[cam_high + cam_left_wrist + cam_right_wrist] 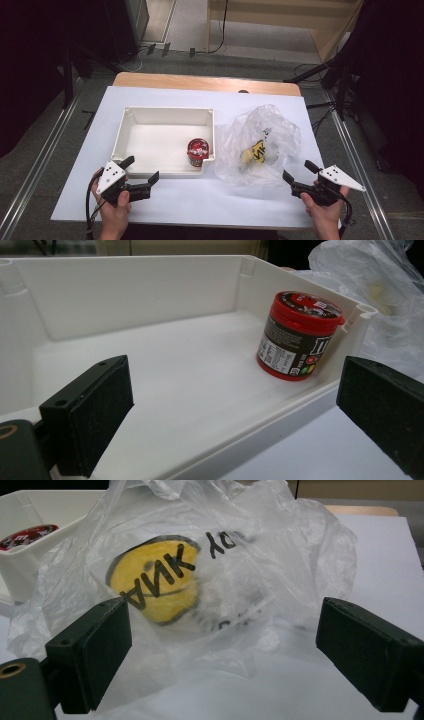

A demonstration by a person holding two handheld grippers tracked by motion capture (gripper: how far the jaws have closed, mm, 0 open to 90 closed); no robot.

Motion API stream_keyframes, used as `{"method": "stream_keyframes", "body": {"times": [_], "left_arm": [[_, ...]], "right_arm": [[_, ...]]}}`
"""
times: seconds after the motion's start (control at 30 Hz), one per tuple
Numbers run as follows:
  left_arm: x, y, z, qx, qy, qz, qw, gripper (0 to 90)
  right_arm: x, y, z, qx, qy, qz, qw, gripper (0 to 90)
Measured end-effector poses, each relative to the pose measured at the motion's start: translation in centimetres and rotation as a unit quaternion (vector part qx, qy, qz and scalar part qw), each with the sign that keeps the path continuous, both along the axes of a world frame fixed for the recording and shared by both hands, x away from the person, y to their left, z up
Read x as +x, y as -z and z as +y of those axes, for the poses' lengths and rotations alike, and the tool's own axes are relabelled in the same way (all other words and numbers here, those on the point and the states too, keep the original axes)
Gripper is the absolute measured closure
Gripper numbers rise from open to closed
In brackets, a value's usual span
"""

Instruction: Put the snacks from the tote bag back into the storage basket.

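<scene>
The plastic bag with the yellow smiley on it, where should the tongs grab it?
Probably the crumpled near edge of the plastic bag, coming in low from the person's side. The film there bunches in loose folds on the table, thin enough for the open right tongs to pinch; the middle looks too puffy.

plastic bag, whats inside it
Through the clear plastic bag shows a yellow round patch with black letters. Crumpled film blurs it, so whatever else lies inside cannot be made out.

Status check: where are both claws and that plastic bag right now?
Left claw open beside white plastic bin. Right claw open, facing crumpled clear plastic bag, not gripping. Nothing blocking.
</scene>
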State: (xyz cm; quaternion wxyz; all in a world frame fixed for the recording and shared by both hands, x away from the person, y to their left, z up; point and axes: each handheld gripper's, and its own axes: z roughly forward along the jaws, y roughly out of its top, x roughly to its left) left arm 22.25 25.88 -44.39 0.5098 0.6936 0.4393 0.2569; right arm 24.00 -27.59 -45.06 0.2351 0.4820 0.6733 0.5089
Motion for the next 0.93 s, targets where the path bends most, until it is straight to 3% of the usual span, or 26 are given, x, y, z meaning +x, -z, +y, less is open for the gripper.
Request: {"method": "stream_keyframes", "body": {"times": [0.2, 0.43, 0.93], "left_arm": [[-0.1, -0.1, -0.4, 0.001, 0.009, -0.004, 1.0, 2.2], [-0.3, -0.1, 0.5, -0.002, 0.005, -0.004, 1.0, 2.2], [-0.3, 0.2, 0.9, 0.003, 0.003, -0.003, 1.0, 2.2]], "right_arm": [[-0.7, 0.9, -1.5, -0.011, 0.012, 0.003, 0.9999, 4.9], [-1.3, 1.2, -3.6, 0.003, 0.035, 0.002, 0.9994, 3.2], [-0.9, 2.0, -4.5, 0.005, 0.056, 0.019, 0.9982, 3.5]]}}
